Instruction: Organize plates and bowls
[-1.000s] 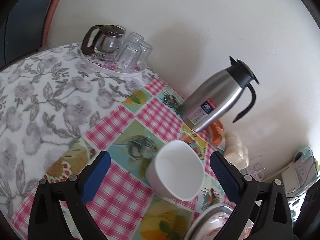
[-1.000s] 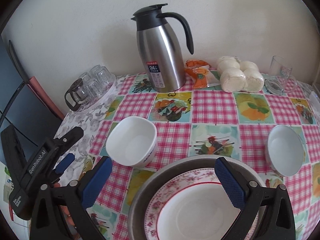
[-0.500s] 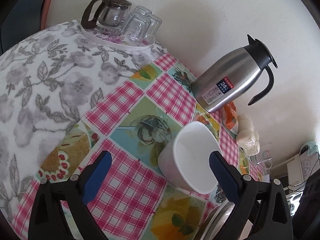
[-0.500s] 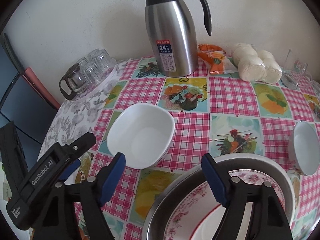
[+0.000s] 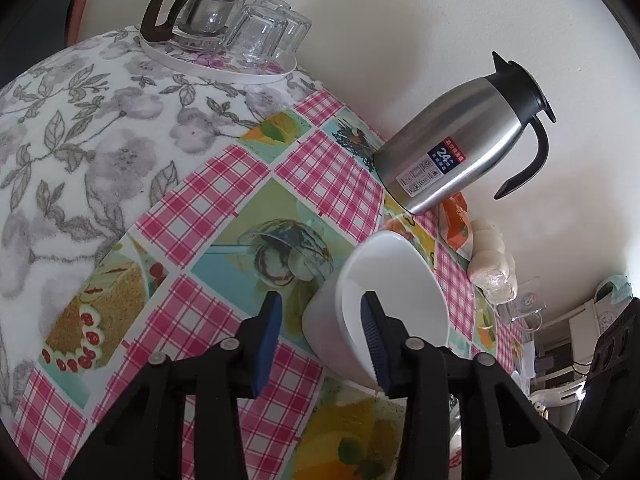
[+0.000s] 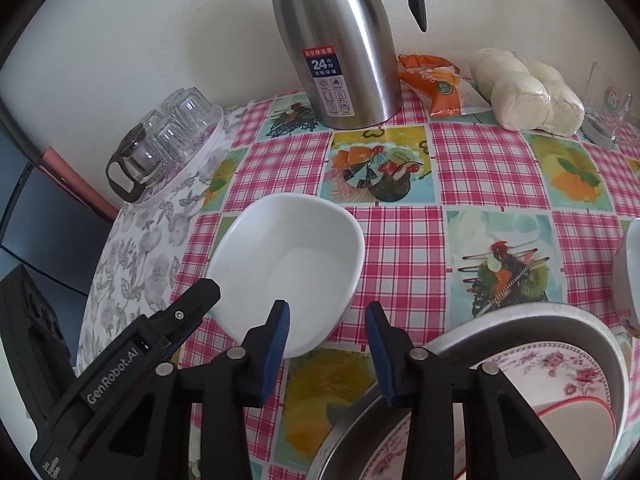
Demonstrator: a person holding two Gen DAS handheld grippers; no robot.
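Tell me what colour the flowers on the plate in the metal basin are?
Pink, on the white round plate with a red ring, clearest in the right wrist view.

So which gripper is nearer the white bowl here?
Both are at the white bowl. The left gripper straddles its near wall, jaws closing; the right gripper has one finger over the rim, also closing. Left looks marginally closer.

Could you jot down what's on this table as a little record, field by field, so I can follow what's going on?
Surface: table with checked picture cloth
Nearest dish: white bowl, upright, empty
Left gripper: jaws closing, bowl's near wall between them
Right gripper: jaws closing near the bowl's rim, nothing clearly between them
Stack: floral plate inside metal basin
At the wall: steel jug, wrapped buns
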